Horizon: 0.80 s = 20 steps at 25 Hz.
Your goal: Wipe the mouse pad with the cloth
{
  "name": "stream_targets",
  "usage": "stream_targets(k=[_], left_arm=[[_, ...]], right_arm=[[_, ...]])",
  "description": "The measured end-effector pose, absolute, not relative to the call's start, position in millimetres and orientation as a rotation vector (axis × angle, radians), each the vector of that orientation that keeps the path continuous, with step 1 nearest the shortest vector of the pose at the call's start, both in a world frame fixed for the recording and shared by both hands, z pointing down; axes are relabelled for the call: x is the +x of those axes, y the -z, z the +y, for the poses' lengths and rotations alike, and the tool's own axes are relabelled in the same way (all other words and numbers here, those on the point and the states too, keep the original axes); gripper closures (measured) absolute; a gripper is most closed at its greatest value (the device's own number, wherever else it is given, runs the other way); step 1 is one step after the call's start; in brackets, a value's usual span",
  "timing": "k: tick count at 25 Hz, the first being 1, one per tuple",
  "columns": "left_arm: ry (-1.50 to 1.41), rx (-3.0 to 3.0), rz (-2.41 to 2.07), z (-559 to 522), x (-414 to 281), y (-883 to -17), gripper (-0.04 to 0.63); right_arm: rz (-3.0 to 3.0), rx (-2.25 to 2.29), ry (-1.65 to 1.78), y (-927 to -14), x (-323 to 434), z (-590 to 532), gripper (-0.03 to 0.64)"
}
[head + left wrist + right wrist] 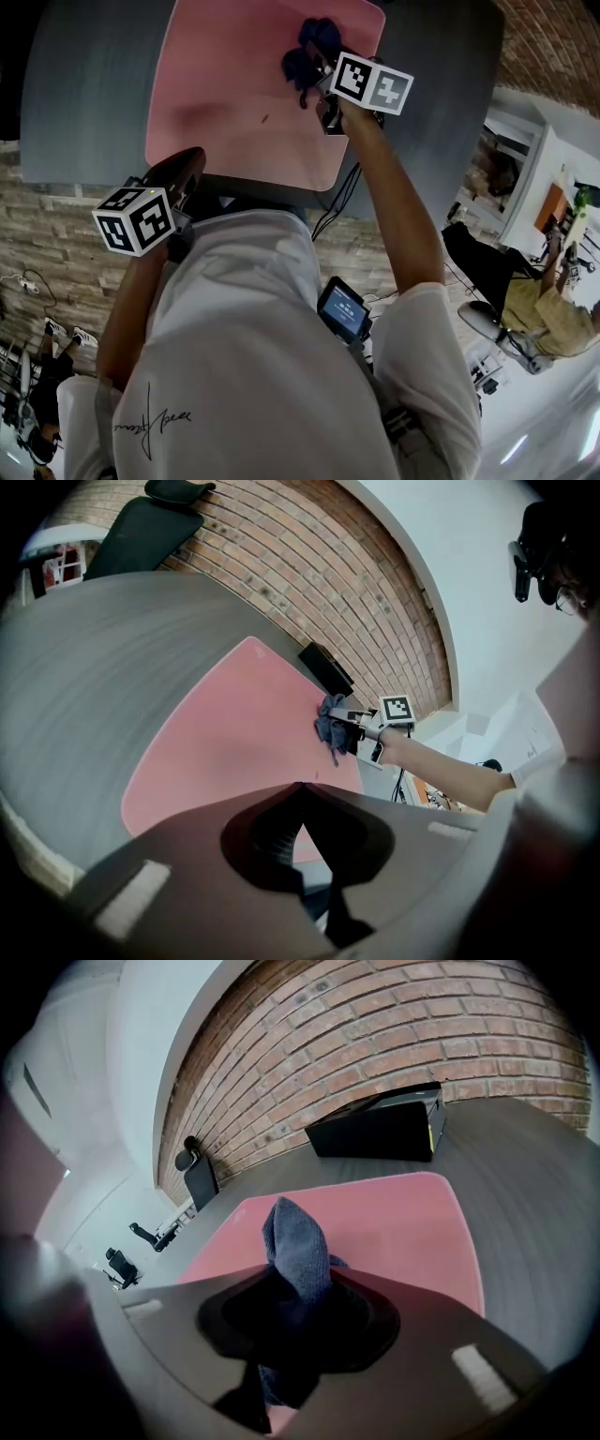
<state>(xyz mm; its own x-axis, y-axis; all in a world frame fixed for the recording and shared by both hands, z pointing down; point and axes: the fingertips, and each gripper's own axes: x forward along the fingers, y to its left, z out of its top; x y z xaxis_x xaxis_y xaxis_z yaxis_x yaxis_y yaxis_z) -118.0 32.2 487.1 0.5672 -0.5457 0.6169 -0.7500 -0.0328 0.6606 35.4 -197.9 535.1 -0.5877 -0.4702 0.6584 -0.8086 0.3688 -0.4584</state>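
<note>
2 claws in view, only 1 at work. Right claw [319,67] clenched on a dark blue-grey cloth [307,54], bunched and poking up between the jaws, over the far right part of the pink mouse pad [234,103]. Cloth either resting on the pad or just above it; hard to say which from these views. Left claw [190,159] closed on nothing, jaws tip to tip, parked at the pad's near edge by its left corner, well apart from the cloth. Pad flat on the grey table [84,94], with a black box [380,1129] behind it against the brick wall. Judging by position, wiping under way at the far right corner and far from finished. No streak or sheen anywhere to mark ground already covered. 1 dark speck [265,119] near the pad's middle, not wiped away. Likely left to do: middle, left side and whole near edge.
</note>
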Motion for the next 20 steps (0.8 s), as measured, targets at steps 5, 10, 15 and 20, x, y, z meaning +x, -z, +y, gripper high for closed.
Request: stream_targets(k=[5, 10, 15, 20], left_arm=[[-0.22, 1.697, -1.109, 34, -124, -485, 0.584], [-0.209, 1.69, -1.127, 41, -134, -483, 0.584], [-0.209, 1.684, -1.129, 42, -135, -484, 0.583], [-0.203, 1.679, -1.133, 45, -144, -483, 0.584]], right_arm=[[-2.227, 1.088, -1.083, -534, 24, -198, 0.505], [-2.24, 1.054, -1.054, -532, 0, -191, 0.505], [-2.251, 1.02, -0.998, -534, -17, -189, 0.505], [-2.25, 1.029, -1.004, -531, -34, -187, 0.505]])
